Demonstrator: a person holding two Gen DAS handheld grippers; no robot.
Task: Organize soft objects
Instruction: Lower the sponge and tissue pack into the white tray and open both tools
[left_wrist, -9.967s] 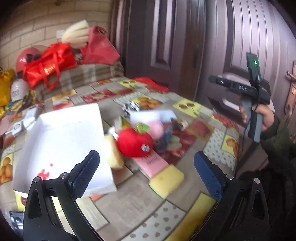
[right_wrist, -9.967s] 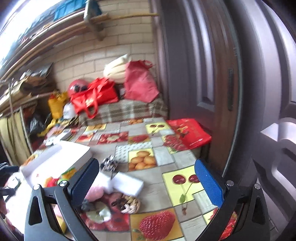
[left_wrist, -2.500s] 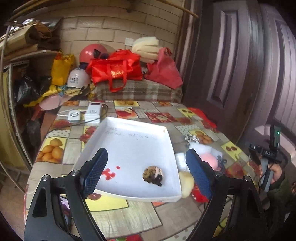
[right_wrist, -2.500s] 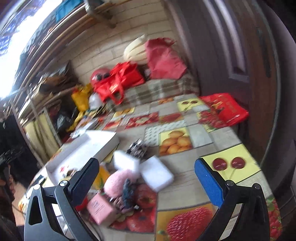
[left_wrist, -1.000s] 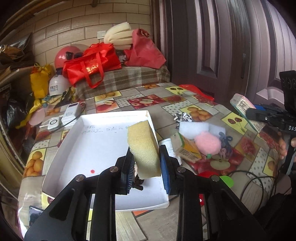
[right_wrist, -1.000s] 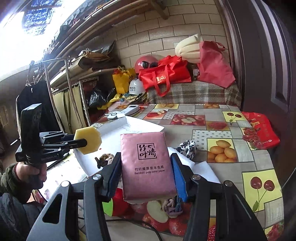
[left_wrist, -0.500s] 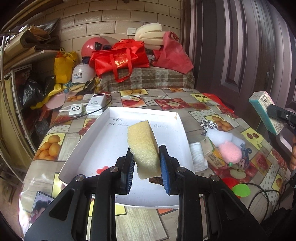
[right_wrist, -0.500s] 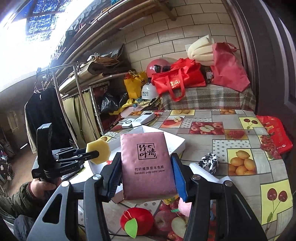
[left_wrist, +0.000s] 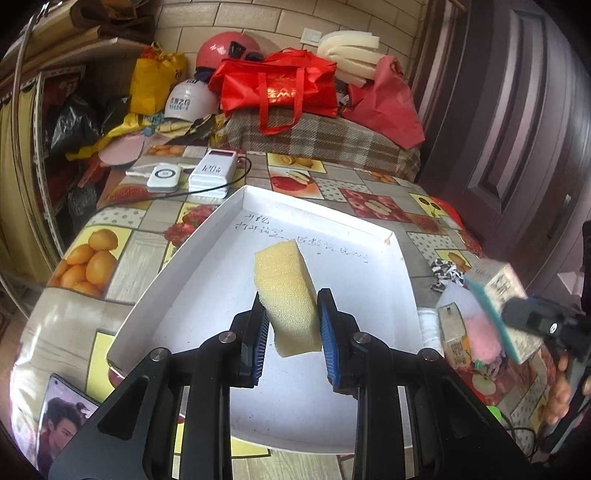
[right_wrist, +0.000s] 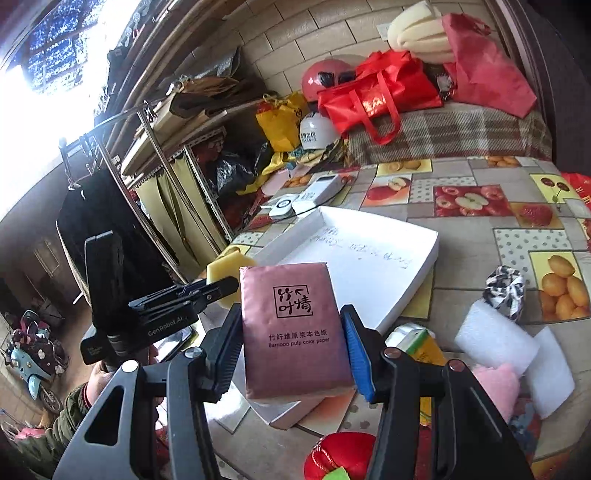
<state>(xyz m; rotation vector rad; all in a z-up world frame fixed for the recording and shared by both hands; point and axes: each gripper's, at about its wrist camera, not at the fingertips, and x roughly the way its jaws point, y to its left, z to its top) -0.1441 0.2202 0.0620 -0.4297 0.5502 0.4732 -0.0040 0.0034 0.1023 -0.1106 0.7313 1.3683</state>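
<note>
My left gripper (left_wrist: 291, 325) is shut on a yellow sponge (left_wrist: 286, 291) and holds it above the white tray (left_wrist: 177, 295) on the fruit-print table. My right gripper (right_wrist: 291, 343) is shut on a pink tissue pack (right_wrist: 291, 328) and holds it over the tray's near right corner (right_wrist: 424, 266). The sponge (right_wrist: 225, 269) and left gripper also show in the right wrist view, at the tray's left side. The tissue pack (left_wrist: 498, 310) shows at the right in the left wrist view.
White foam pads (right_wrist: 484, 339), a pink pom-pom (right_wrist: 495, 384), a zebra scrunchie (right_wrist: 504, 286), a carton (right_wrist: 417, 343) and a red plush apple (right_wrist: 340, 458) lie right of the tray. A power bank (left_wrist: 212, 171) with cable sits behind the tray. Bags and helmets fill the back.
My left gripper has moved forward over the tray with the sponge. My right gripper with the tissue pack has moved closer to the tray.
</note>
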